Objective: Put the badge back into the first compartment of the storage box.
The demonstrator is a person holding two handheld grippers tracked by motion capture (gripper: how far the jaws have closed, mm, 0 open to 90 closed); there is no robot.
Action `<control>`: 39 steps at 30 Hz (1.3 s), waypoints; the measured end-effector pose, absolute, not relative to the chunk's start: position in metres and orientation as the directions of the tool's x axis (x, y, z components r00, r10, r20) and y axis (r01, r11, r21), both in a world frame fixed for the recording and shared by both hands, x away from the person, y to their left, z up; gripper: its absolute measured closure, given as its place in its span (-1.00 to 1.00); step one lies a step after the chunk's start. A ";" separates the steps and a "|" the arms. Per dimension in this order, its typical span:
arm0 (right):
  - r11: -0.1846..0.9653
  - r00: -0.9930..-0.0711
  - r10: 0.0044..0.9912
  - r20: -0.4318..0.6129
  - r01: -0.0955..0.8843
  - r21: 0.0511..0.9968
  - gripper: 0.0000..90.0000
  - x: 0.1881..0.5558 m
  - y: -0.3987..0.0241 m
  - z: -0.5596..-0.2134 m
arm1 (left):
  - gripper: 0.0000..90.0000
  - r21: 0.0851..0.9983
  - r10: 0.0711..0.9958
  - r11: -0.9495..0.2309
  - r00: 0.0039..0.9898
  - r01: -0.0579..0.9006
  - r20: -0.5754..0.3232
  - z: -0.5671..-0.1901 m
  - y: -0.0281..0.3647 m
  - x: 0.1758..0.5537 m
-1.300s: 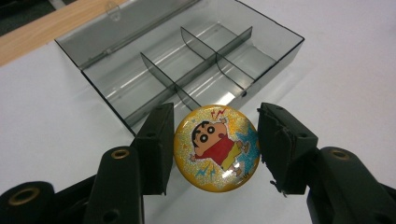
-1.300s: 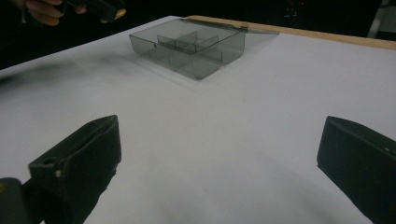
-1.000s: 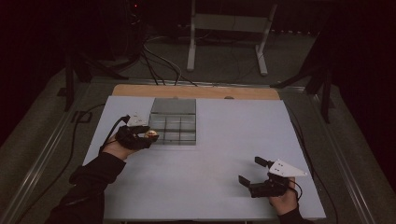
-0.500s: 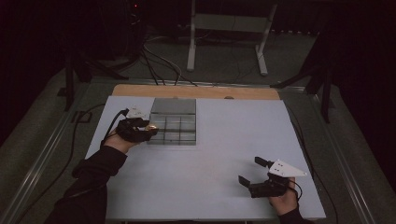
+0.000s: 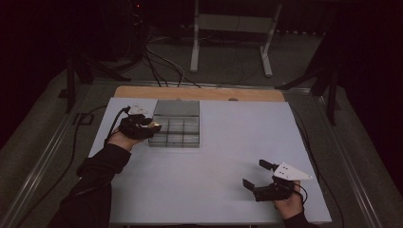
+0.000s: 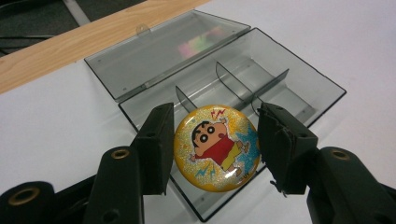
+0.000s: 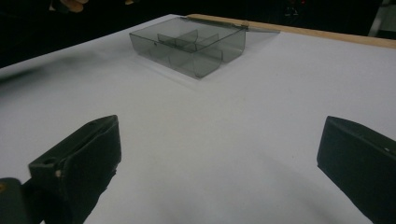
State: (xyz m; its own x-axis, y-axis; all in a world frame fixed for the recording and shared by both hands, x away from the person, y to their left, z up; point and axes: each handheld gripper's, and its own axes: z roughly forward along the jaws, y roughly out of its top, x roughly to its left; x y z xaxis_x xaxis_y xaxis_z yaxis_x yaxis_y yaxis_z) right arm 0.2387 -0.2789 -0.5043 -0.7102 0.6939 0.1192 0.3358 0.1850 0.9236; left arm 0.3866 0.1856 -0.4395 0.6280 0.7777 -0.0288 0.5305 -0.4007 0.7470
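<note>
I count one round cartoon badge [image 6: 216, 148], pinched face-up between my left gripper's [image 6: 214, 149] jaws, just over the near-left corner compartment of one smoky compartment box [image 5: 177, 128]. Its lid lies open flat toward the wooden edge [image 5: 199, 93]. My right gripper [image 5: 257, 175] rests on the table [image 5: 190, 180], jaws spread wide.
</note>
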 end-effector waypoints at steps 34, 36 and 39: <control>0.188 -0.712 0.691 0.124 0.343 0.920 -1.00 0.239 -0.279 -0.505 | 0.08 0.739 0.807 -0.352 0.586 0.575 -0.071 -0.464 0.176 0.423; 0.187 -0.713 0.690 0.124 0.341 0.921 -1.00 0.239 -0.279 -0.505 | 0.08 0.736 0.806 -0.355 0.588 0.576 -0.071 -0.466 0.174 0.425; 0.187 -0.713 0.690 0.125 0.343 0.920 -1.00 0.239 -0.279 -0.505 | 0.08 0.734 0.808 -0.359 0.585 0.577 -0.065 -0.468 0.173 0.427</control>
State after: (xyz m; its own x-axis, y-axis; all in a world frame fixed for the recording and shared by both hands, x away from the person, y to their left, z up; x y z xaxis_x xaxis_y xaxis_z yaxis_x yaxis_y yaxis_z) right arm 0.2391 -0.2787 -0.5054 -0.7132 0.6896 0.1254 0.3430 0.1873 0.9205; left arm 0.4273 0.1728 -0.4680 0.5855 0.8081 -0.0648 0.5767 -0.3590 0.7339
